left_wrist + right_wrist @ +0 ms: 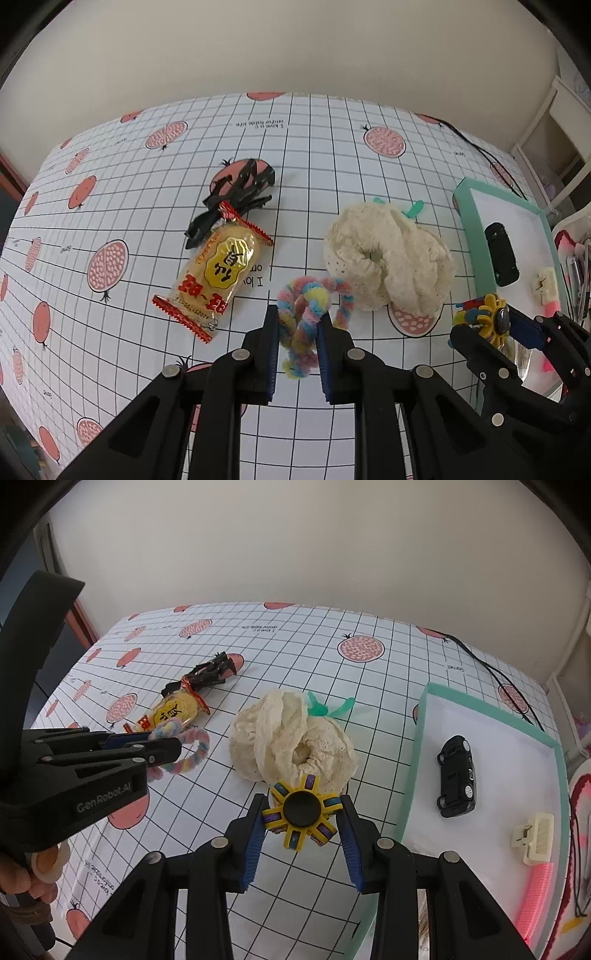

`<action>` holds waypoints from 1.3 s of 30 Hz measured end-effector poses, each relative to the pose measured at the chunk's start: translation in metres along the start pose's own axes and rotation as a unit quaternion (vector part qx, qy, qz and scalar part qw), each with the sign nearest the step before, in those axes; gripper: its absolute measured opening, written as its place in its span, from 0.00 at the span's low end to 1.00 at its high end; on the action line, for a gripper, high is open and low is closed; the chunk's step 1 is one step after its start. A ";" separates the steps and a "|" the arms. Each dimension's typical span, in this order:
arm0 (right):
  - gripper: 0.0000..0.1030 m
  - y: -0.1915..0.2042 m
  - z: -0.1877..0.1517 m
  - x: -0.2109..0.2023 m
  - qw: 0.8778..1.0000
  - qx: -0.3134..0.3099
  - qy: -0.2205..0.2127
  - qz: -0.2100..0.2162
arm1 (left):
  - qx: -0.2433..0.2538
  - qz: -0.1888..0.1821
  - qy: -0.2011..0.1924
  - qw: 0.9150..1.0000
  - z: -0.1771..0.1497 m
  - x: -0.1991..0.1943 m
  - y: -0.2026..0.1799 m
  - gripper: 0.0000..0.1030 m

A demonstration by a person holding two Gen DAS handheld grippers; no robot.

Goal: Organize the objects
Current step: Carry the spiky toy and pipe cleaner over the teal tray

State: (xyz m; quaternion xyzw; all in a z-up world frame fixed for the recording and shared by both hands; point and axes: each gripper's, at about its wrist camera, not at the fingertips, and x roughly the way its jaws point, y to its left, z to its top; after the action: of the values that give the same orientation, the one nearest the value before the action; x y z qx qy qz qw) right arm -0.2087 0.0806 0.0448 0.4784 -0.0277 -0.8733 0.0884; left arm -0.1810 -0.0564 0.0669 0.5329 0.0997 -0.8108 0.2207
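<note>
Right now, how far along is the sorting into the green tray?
Done: the toy car and cream clip lie in the tray. In hand: the left gripper holds the pastel pipe cleaner; the right gripper holds the yellow spinner. Left: snack packet, black hair claw, cream lace cloth.

wall point(280, 48): plain, cream | cable point(495, 672): black, across tablecloth point(332, 129) | shelf point(554, 140): white

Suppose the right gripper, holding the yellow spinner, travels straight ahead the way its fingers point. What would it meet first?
Most likely the cream lace fabric, bunched directly beyond the yellow spinner held in the right gripper. Depth is uncertain; if the gripper rides high, it may pass over.
</note>
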 end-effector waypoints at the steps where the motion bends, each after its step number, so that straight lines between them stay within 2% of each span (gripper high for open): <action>1: 0.39 -0.001 0.000 -0.002 1.000 0.001 -0.003 0.000 | 0.000 0.001 -0.002 1.000 0.001 -0.002 0.000 0.19; 4: 0.39 -0.005 0.001 -0.010 1.000 0.005 -0.021 -0.001 | -0.005 0.002 -0.018 1.000 0.003 -0.010 -0.002 0.19; 10: 0.39 -0.028 0.005 -0.032 0.996 0.034 -0.075 -0.015 | 0.000 -0.013 -0.081 0.997 0.010 -0.033 -0.016 0.19; 14: 0.39 -0.051 0.005 -0.046 0.992 0.065 -0.104 -0.041 | 0.018 -0.032 -0.119 0.992 0.014 -0.046 -0.034 0.19; 21: 0.39 -0.095 -0.003 -0.066 0.983 0.115 -0.123 -0.077 | 0.067 -0.060 -0.158 0.983 0.013 -0.059 -0.076 0.19; 31: 0.39 -0.143 -0.020 -0.084 0.974 0.154 -0.128 -0.109 | 0.106 -0.098 -0.154 0.978 0.009 -0.055 -0.128 0.19; 39: 0.39 -0.159 -0.031 -0.081 0.975 0.162 -0.110 -0.108 | 0.124 -0.111 -0.143 0.976 0.000 -0.045 -0.158 0.19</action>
State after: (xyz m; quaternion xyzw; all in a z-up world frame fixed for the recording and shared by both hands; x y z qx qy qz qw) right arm -0.1608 0.2521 0.0741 0.3872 -0.1271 -0.9089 -0.0887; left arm -0.2394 0.0941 0.0963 0.4201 0.0246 -0.9041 0.0738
